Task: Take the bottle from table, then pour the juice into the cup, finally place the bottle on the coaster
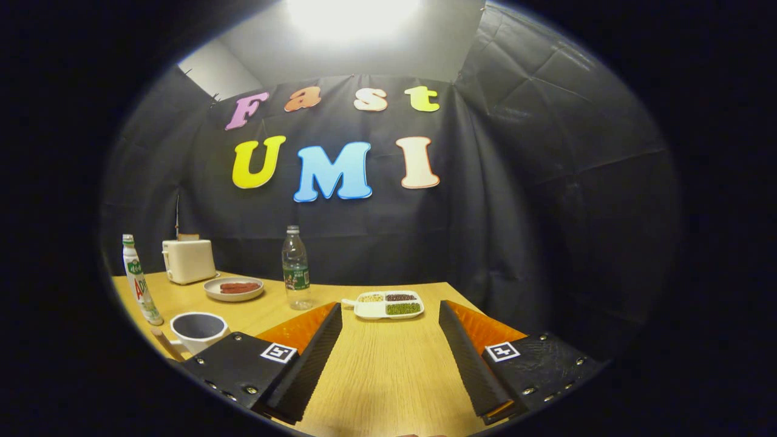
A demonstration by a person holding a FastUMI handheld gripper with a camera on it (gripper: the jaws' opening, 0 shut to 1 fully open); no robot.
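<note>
While the gripper hangs low over the wooden table, its two black ribbed fingers stand wide apart with nothing between them but bare wood grain — each finger carries an orange backing and a small square black-and-white marker on its mount.

Just beside the left finger, touching none of it as far as can be told, sits a white cup; its inside looks dark and whether it holds anything cannot be told. A pale wooden edge shows right against the cup on its left, too little of it to name.

Further left and a little beyond the cup stands a white bottle with a green cap and a printed label, upright; its contents are hidden by the opaque wall.

Ahead of the fingers, roughly between their tips, lies a white divided tray with a short handle — one compartment holds pale grains, one dark reddish-brown beans, and the larger front one green beans.

To the tray's left, just beyond the left fingertip, a clear plastic water bottle stands upright with a green label; it looks nearly empty, though the level is hard to read.

Further back on the left, a shallow plate carries reddish sausage-like pieces, and behind it, near the black cloth wall, sits a cream-white toaster
</note>
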